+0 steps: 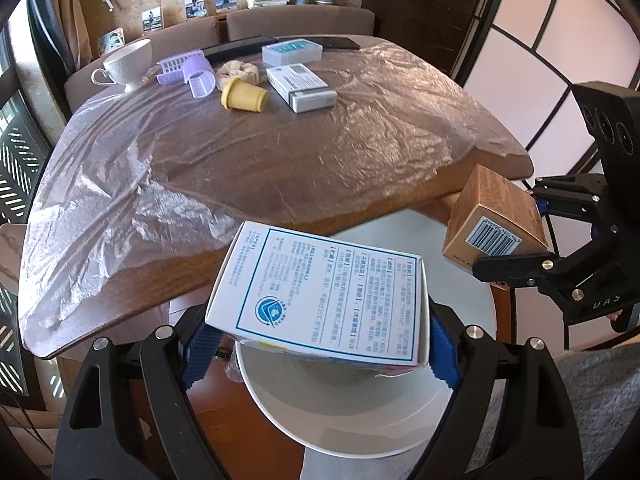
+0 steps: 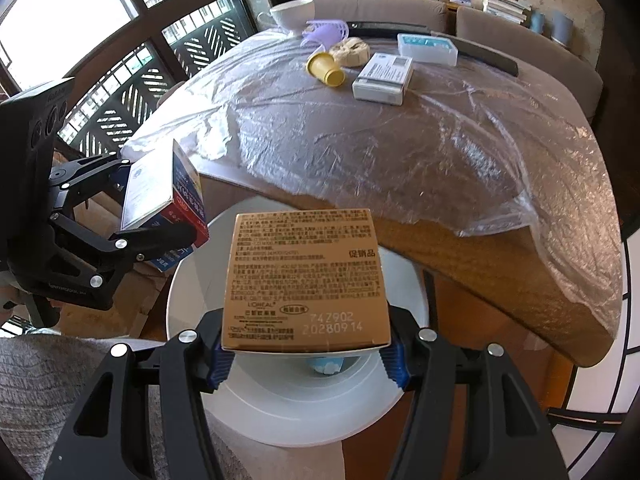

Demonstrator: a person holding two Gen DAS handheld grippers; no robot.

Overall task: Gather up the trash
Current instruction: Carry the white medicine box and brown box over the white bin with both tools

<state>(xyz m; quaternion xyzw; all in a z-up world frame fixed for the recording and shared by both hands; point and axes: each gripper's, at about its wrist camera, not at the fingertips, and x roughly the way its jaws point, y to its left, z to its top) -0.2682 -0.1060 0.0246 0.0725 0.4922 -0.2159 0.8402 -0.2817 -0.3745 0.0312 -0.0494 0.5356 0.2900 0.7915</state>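
Note:
My left gripper is shut on a white medicine box with blue print, held above the white round trash bin beside the table. It also shows in the right wrist view. My right gripper is shut on a gold cardboard box, also above the bin. That box shows in the left wrist view at the right. Some trash lies inside the bin, mostly hidden.
The wooden table carries a clear plastic sheet. At its far side lie a yellow cup, purple baskets, a white teacup, two medicine boxes and a crumpled paper. Chairs stand behind.

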